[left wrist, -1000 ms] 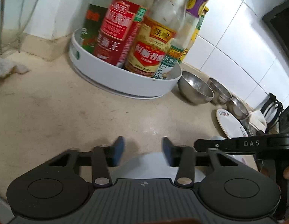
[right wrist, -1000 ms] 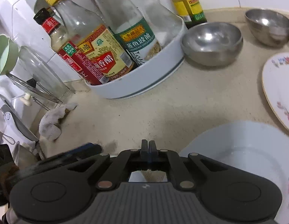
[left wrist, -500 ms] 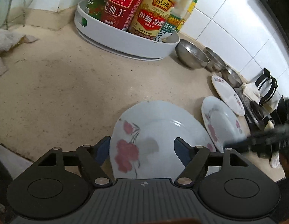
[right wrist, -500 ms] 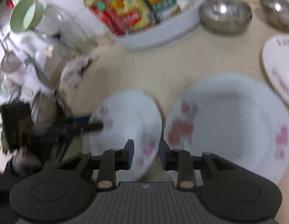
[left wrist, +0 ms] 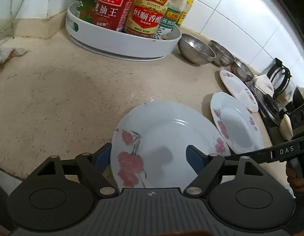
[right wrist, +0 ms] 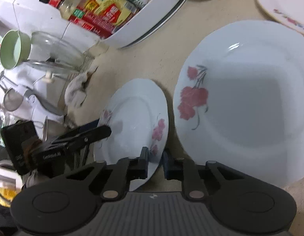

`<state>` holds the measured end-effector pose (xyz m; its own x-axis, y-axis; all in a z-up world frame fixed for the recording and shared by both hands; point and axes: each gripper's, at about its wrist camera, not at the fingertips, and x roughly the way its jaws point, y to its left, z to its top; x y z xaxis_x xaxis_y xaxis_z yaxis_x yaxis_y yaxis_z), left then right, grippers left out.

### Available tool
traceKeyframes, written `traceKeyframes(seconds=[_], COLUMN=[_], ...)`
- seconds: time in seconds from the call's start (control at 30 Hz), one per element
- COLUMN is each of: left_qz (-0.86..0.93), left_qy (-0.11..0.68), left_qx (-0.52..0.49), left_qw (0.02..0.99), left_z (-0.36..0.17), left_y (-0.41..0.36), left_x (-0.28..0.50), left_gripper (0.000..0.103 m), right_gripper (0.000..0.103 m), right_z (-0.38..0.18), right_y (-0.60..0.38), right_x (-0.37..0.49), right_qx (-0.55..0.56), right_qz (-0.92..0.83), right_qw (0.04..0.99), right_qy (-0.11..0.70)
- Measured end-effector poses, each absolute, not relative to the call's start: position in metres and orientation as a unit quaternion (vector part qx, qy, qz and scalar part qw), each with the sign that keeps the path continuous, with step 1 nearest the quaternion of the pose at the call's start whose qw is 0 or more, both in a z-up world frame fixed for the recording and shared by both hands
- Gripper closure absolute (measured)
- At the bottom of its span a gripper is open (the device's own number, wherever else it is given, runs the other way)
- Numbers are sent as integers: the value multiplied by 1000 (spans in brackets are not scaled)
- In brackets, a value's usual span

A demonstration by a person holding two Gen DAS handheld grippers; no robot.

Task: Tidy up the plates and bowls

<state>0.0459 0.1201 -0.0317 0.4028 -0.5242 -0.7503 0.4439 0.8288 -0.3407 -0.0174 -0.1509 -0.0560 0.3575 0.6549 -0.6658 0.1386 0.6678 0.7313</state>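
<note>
Lying flat on the counter (left wrist: 73, 98), close to its front edge, the near plate (left wrist: 161, 143) is seen with red flowers on its rim. It is bracketed by the left gripper (left wrist: 150, 155), whose fingers (left wrist: 103, 155) are spread wide to either side of it and hold nothing. At the plate's other rim the right gripper (right wrist: 155, 162) is set, its jaws only narrowly parted with the edge of the plate between them. Whether the pads press on it cannot be told, and no firm grip is shown.

The plate is judged to be glazed ceramic: stiff, fairly heavy, slick and easily chipped. It is best taken by the raised rim, pinched top and bottom, since the flat centre offers no purchase. A one-sided hold may let it tilt and slide.

Just beside it a second plate (left wrist: 234, 125) is laid, and beyond that a third plate (left wrist: 238, 90). Three steel bowls (left wrist: 197, 48) are lined up along the tiled wall. Further left a white tray (left wrist: 120, 43) of sauce bottles (left wrist: 110, 4) is placed.
</note>
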Motion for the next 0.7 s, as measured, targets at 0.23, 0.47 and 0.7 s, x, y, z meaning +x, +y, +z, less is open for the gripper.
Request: traceKeyframes(seconds=[0.23,0.47,0.7], left_qz=[-267,-292,-339], left_qy=[458,438,442], left_qx=[-88,-87,-69], left_qw=[843,846,827], left_z=[-28,-17,-22], left_y=[131,107,61], left_x=[42,38,41], left_gripper=[29,29,29], right_gripper=[87,87,87], right_z=[-45,-27,-21], right_y=[-153,-173,-206], right_x=[-14,-19,-44], right_qx=[384,378,387], right_qz=[187,167,118], right_qw=[749,770,785], right_qy=[506,486,469])
